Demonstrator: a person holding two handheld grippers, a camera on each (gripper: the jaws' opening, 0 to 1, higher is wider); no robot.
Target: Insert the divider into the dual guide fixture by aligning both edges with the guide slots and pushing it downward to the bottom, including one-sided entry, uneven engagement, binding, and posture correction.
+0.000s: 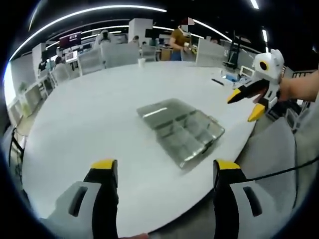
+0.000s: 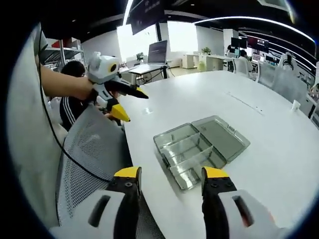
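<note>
The clear plastic compartment box (image 1: 180, 130) lies open on the white desk (image 1: 99, 114), its flat lid folded out beside the tray part, which thin walls split into several cells. Whether a loose divider sits among those walls cannot be told.

In the left gripper view, the left gripper (image 1: 166, 170) rises from the bottom with its yellow-tipped jaws spread wide and nothing between them. The box sits beyond the tips, at about 12 o'clock from the gap and apart from both jaws, near the desk edge. At 2 o'clock the right gripper (image 1: 249, 102) hangs in the air past the desk edge, held by a hand (image 1: 288, 89); its black-and-yellow jaws are parted and point toward the box, well apart from it. A mesh chair back (image 1: 271, 149) stands below it. Across the desk, grey chairs and a standing person (image 1: 178, 42) line the far side.

In the right gripper view, the right gripper (image 2: 171, 175) has its jaws spread and empty, and the box (image 2: 199, 147) lies just past the tips at 12 to 1 o'clock, touching neither. At 10 o'clock the left gripper (image 2: 133, 104) is held over the desk corner, jaws parted, clear of the box. A black cable (image 2: 65, 149) runs down across a mesh chair (image 2: 94, 159) at 9 o'clock.
</note>
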